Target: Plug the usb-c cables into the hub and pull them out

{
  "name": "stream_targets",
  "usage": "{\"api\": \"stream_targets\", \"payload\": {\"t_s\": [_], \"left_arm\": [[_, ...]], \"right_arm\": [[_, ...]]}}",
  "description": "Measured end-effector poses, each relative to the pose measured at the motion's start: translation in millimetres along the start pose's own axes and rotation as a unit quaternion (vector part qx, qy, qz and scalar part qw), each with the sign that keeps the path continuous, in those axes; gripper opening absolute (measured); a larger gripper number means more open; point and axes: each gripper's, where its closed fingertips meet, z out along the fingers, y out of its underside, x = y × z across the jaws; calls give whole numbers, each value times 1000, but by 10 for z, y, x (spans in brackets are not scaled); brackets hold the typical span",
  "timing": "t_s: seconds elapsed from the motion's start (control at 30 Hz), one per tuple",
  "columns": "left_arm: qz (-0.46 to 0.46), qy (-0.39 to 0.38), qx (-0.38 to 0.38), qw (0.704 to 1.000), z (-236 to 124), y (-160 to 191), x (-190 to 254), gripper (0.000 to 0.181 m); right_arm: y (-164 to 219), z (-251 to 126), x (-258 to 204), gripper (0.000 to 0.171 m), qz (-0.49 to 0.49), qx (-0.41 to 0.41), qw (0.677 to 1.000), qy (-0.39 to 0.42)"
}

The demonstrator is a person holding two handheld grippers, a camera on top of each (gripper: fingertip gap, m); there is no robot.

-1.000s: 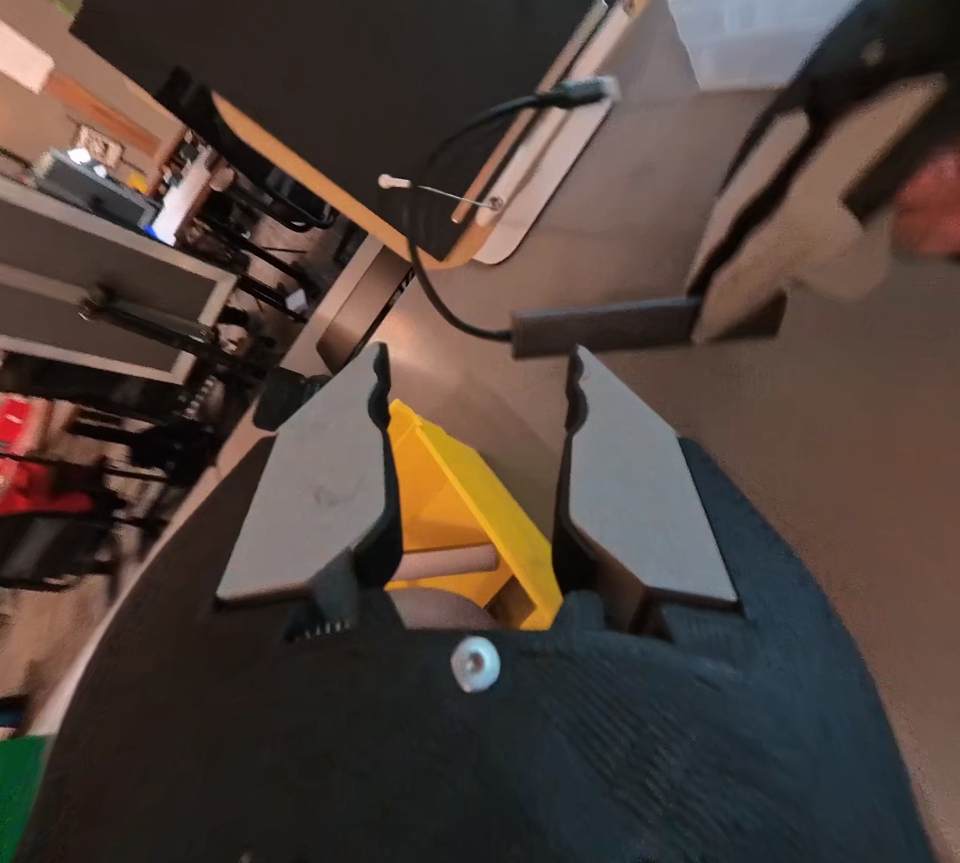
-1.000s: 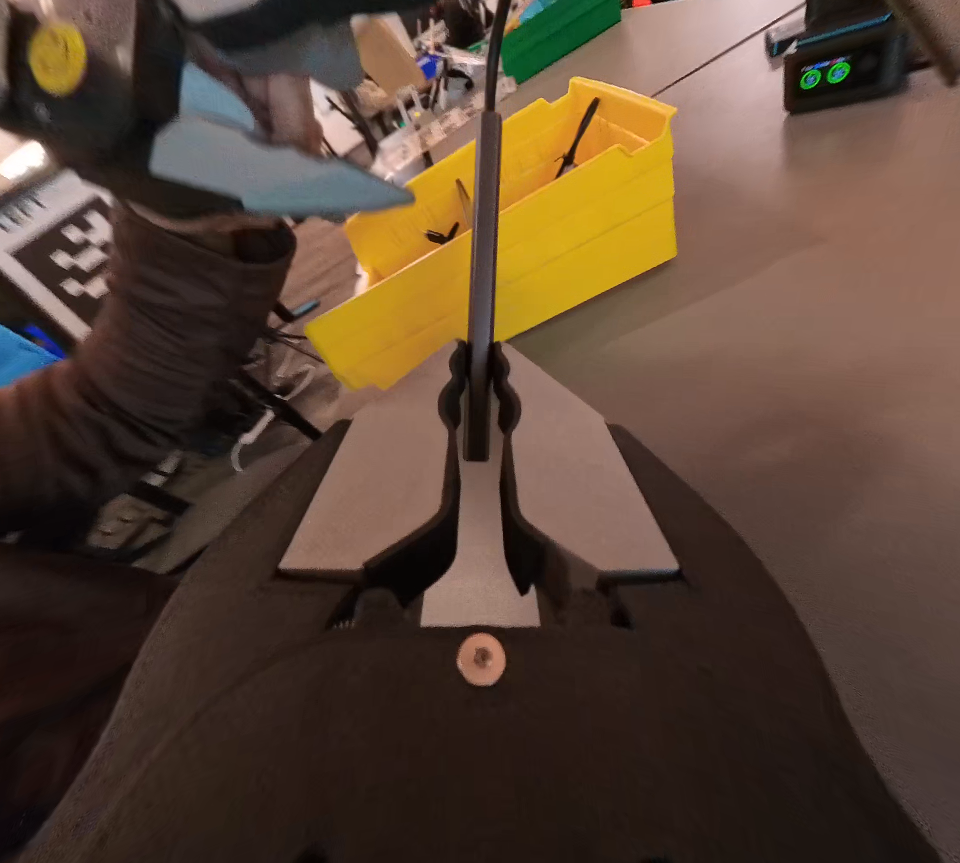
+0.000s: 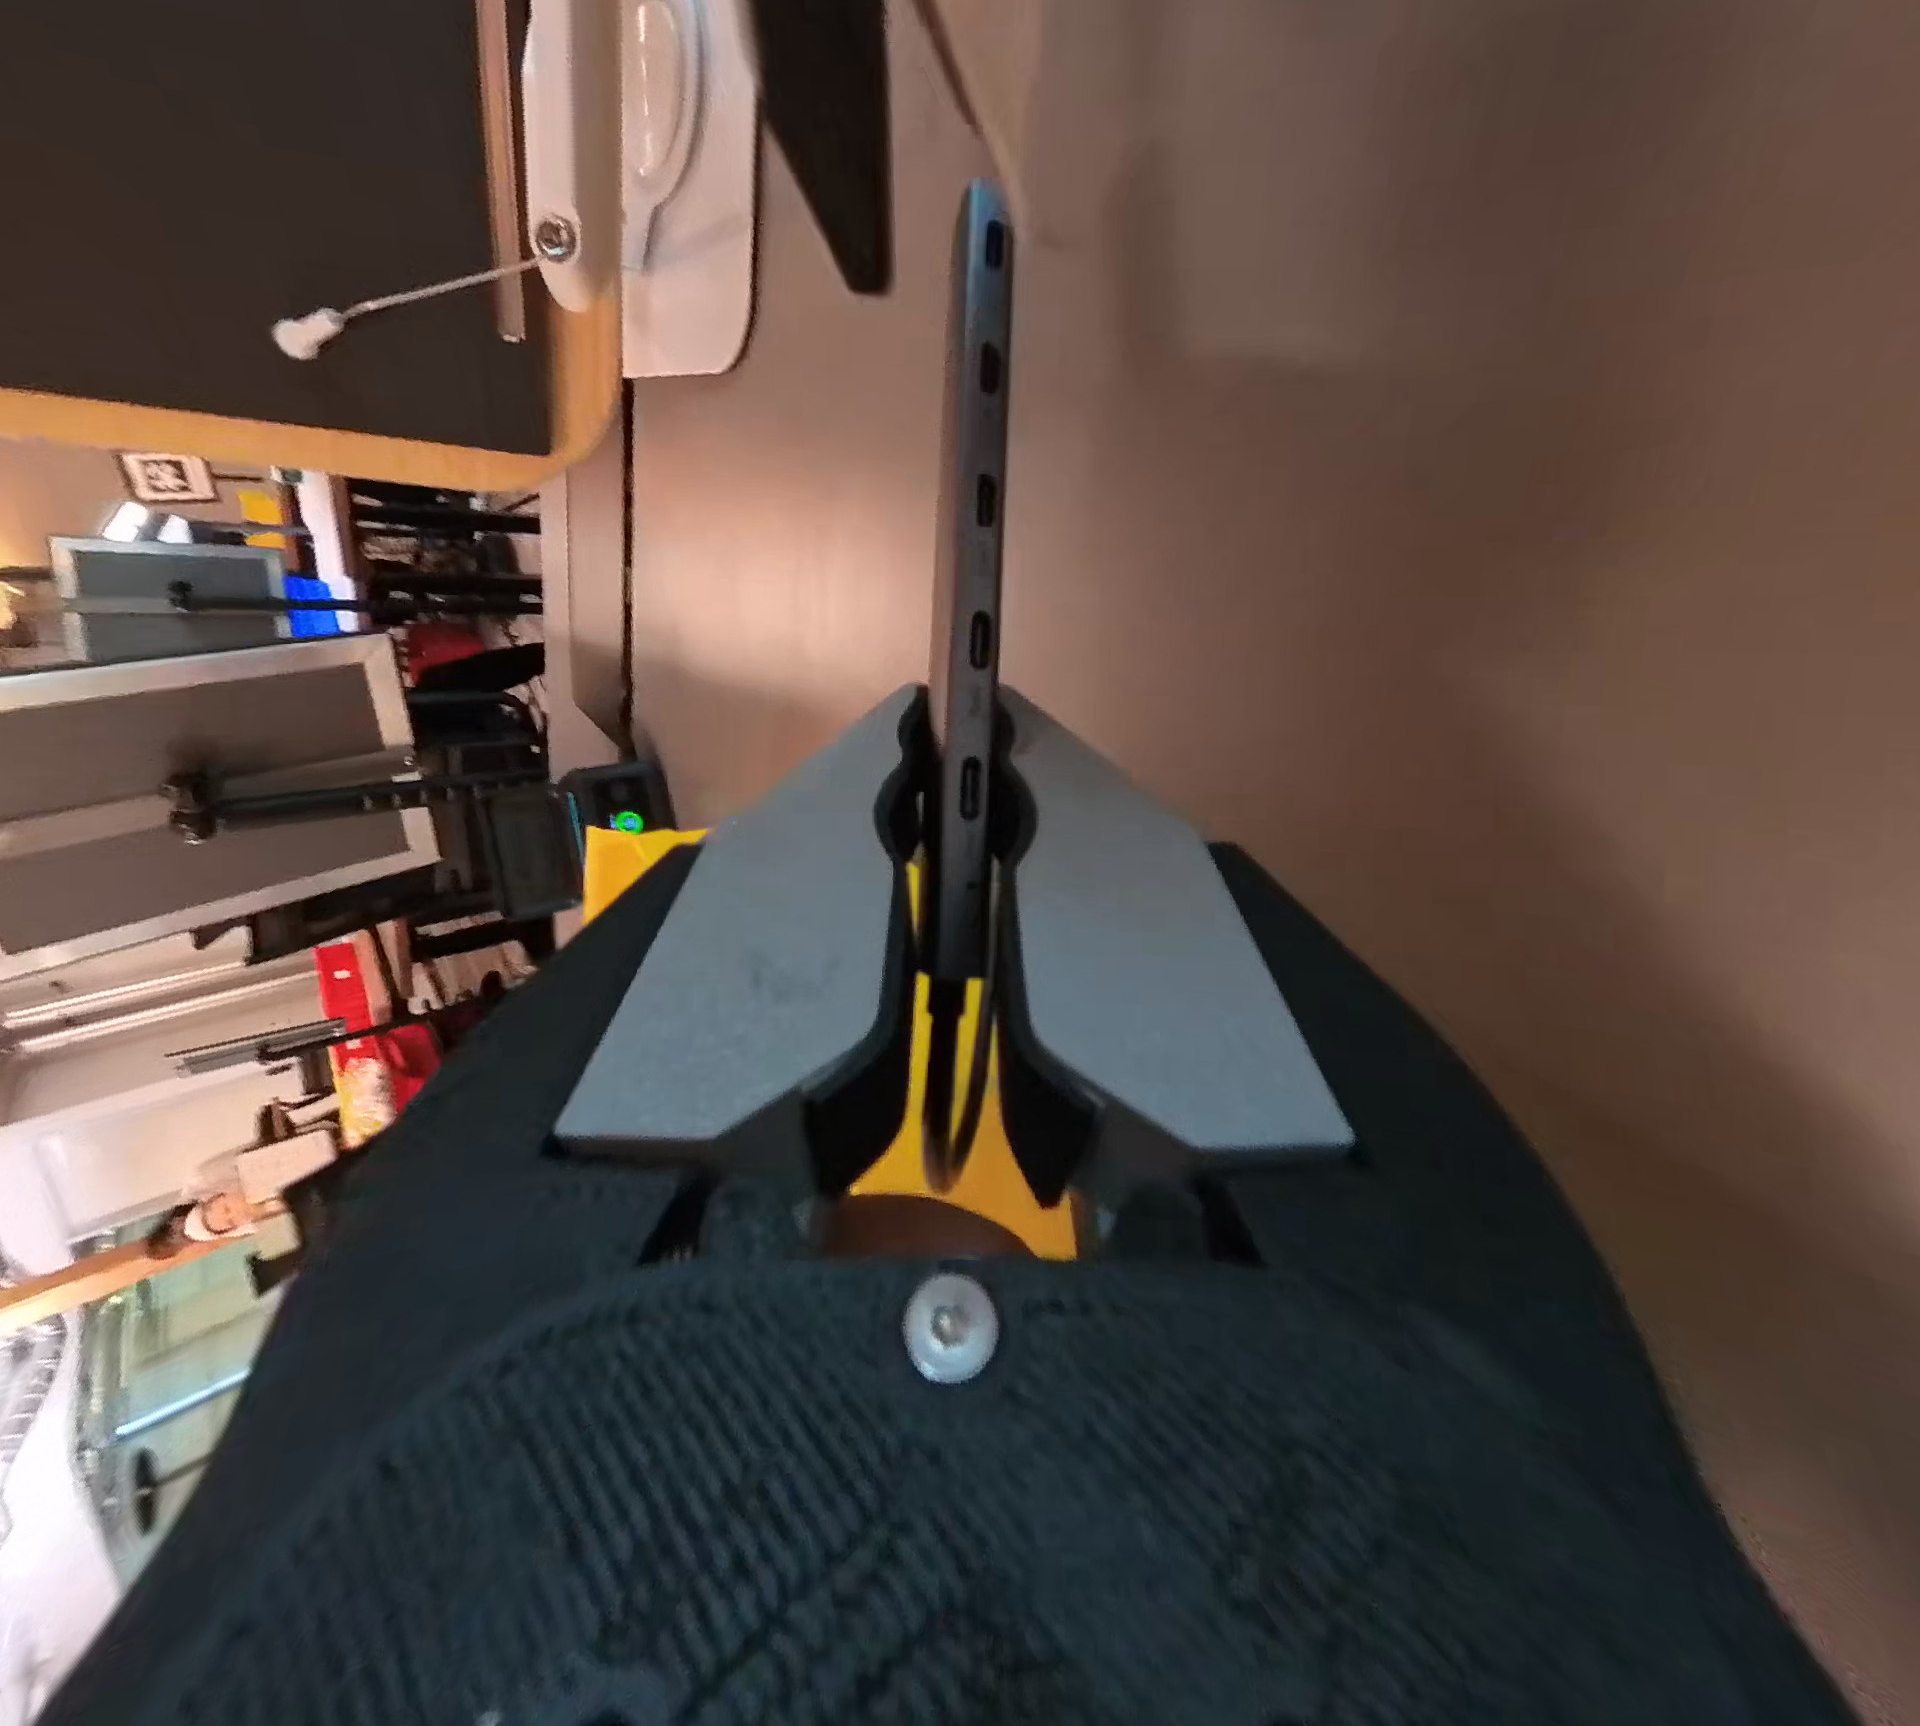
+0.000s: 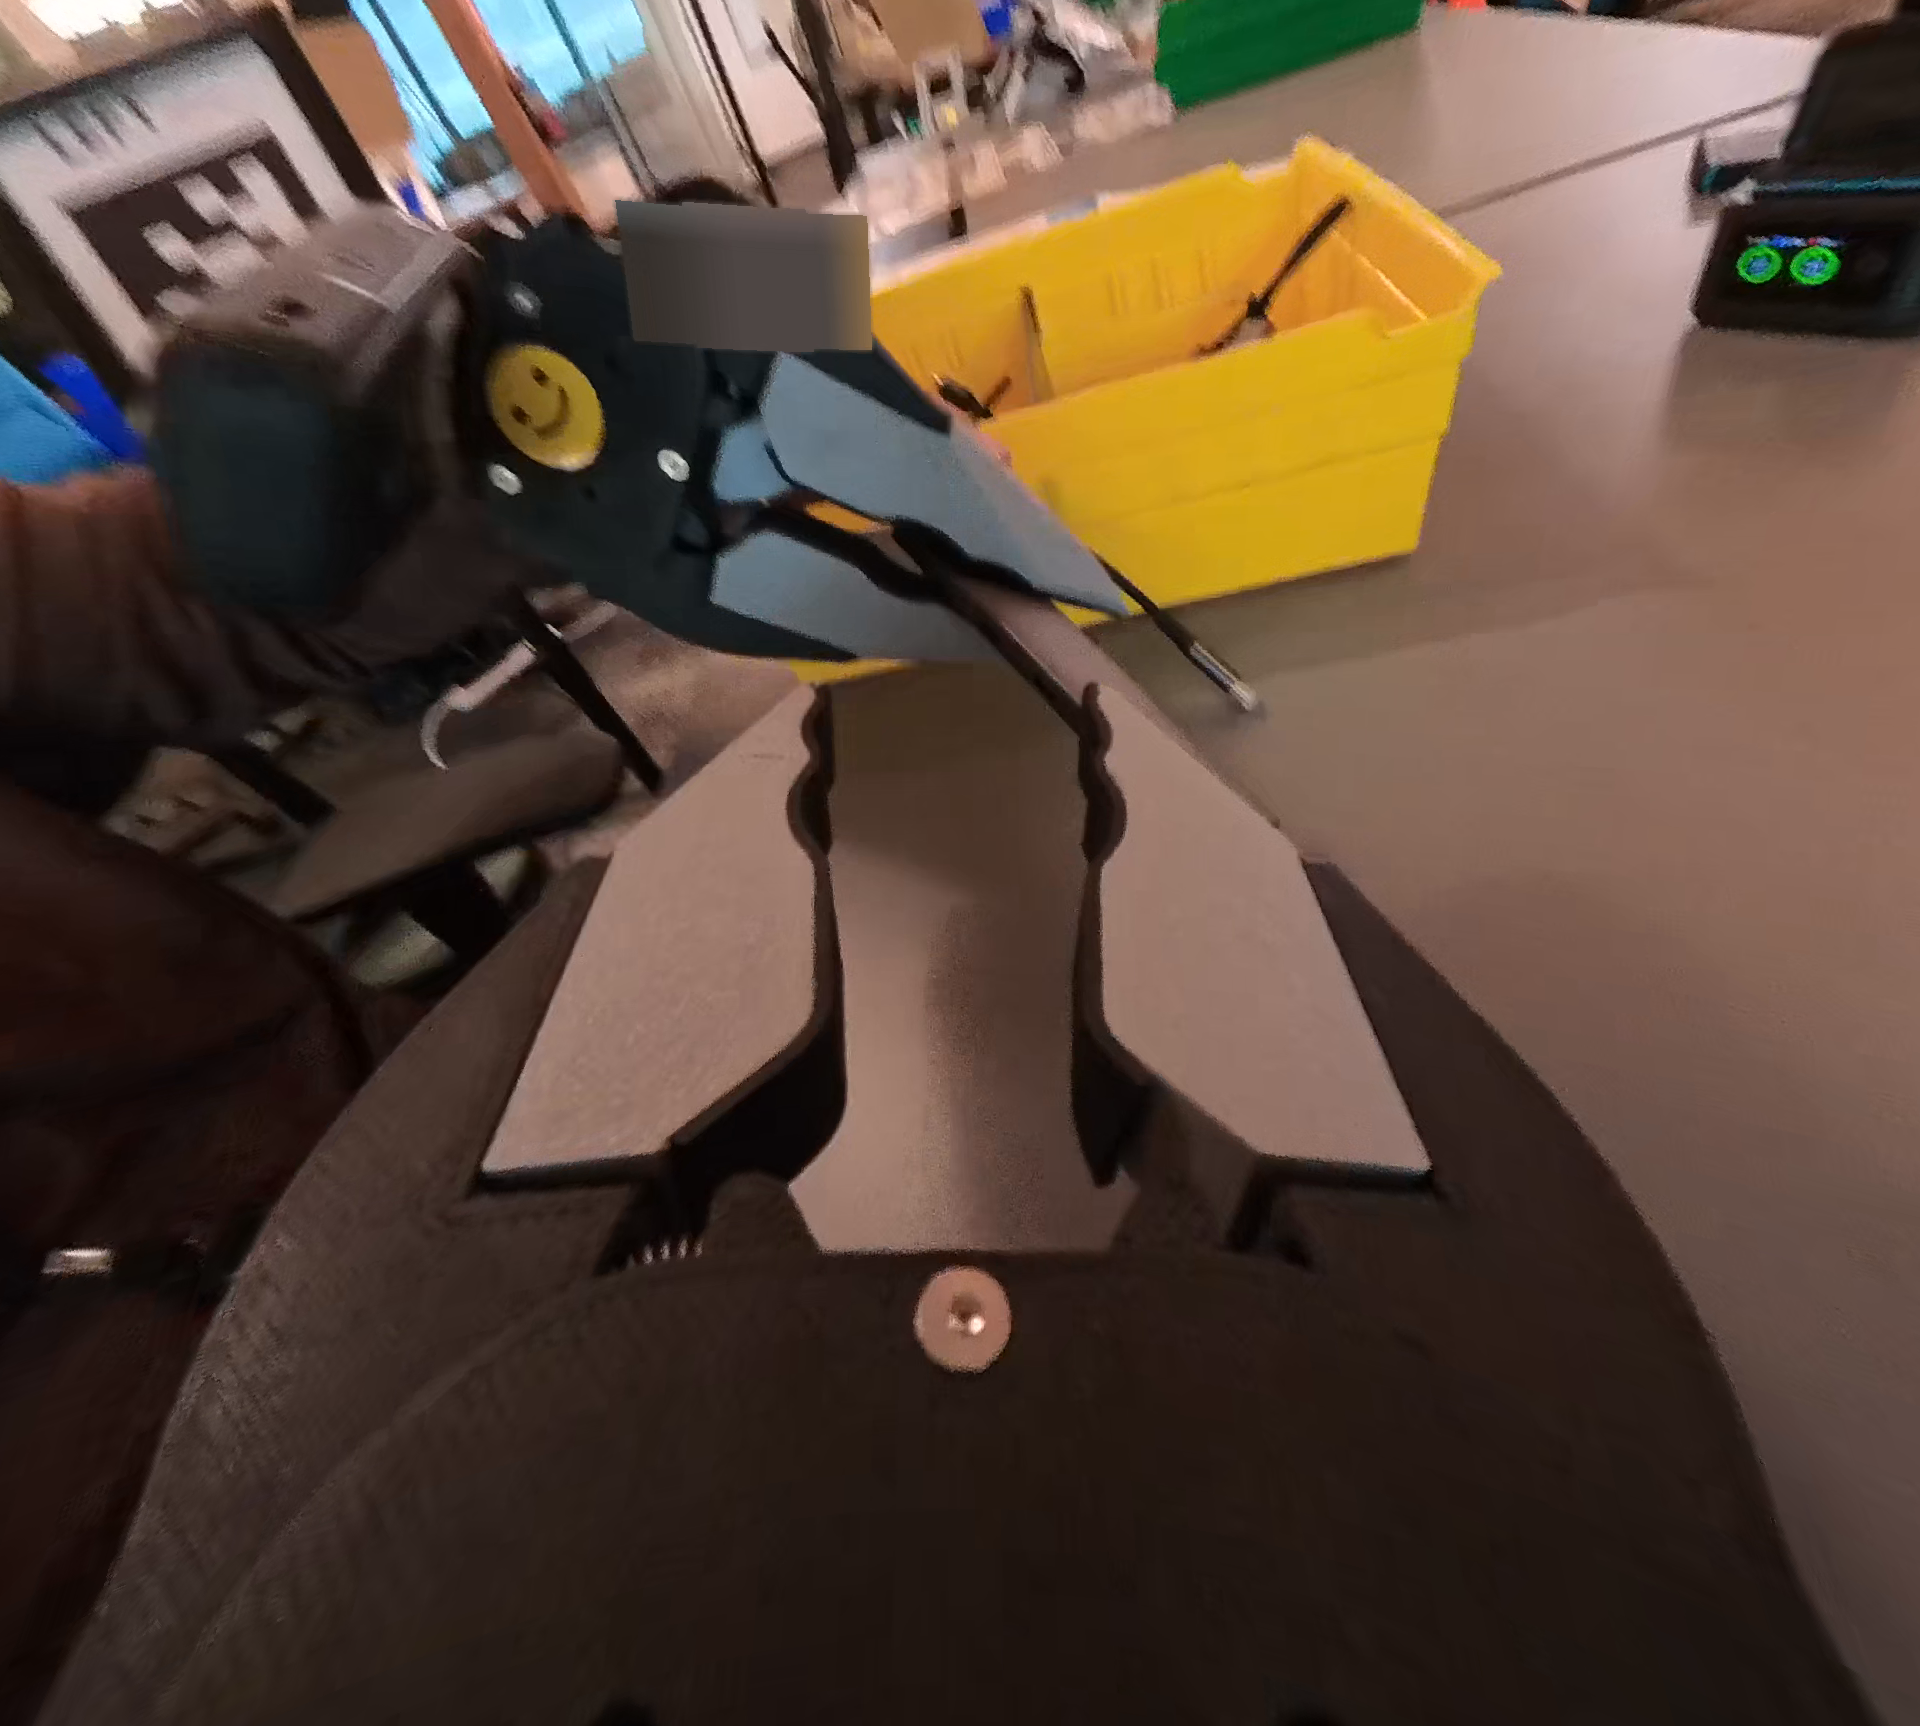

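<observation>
Hub (image 3: 971, 533) handed over since a second ago: left tongs (image 3: 961, 783) now clamp it edge-on above the table (image 3: 1455, 533), ports exposed, right tongs (image 4: 956, 741) open and empty, free to fetch cables from the yellow bin (image 4: 1247, 450).

My left claw (image 3: 961, 720) pinches the slim grey hub (image 3: 975, 471) edge-up, ports empty; its black cable (image 4: 1174, 632) trails right toward the yellow bin.
</observation>
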Motion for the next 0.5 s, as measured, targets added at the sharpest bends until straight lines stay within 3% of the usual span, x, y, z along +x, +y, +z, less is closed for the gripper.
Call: {"api": "stream_targets", "payload": {"t_s": [0.1, 0.2, 0.27, 0.37, 0.5], "left_arm": [[49, -24, 20, 998, 11, -54, -22, 6], [156, -44, 83, 983, -56, -193, 89, 6], [238, -84, 132, 959, -151, -268, 120, 6], [235, -128, 162, 950, -266, -282, 17, 6], [234, -152, 177, 944, -376, -295, -22, 6]], "right_arm": [[136, 64, 88, 46, -34, -45, 998, 43], [189, 115, 91, 55, -46, -58, 996, 48], [206, 139, -34, 45, -35, -60, 998, 7], [217, 158, -194, 38, -32, -64, 997, -41], [278, 202, -148, 32, -66, -84, 994, -10]]}}
